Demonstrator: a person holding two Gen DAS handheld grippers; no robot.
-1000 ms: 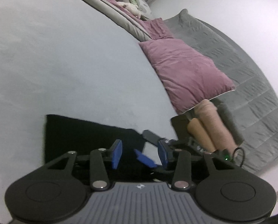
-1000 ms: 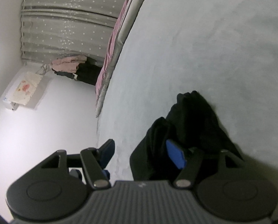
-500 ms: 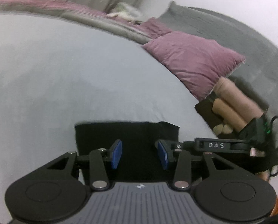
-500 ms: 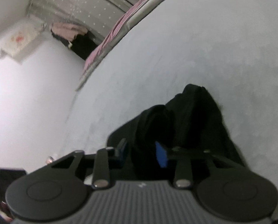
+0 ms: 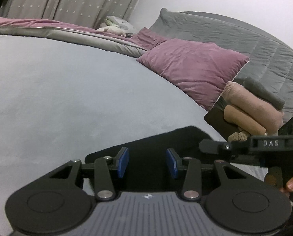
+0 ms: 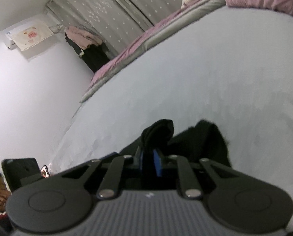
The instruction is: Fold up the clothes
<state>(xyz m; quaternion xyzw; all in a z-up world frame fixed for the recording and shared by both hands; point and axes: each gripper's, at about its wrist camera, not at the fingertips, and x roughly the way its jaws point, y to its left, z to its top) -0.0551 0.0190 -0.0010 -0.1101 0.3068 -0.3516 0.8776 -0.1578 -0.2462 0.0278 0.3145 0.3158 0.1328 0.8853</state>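
Black garment (image 5: 146, 149) on grey bedsheet, partly flat, one edge bunched upward.

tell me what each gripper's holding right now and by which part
The right gripper is shut on a bunched-up fold of the black garment, near its edge. The left gripper is open above the garment, holding nothing.

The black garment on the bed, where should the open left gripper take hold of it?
Judging by how the black garment lies flat, take its far edge, coming in low from the near side. The left gripper already straddles it; the right gripper pinches a bunched fold.
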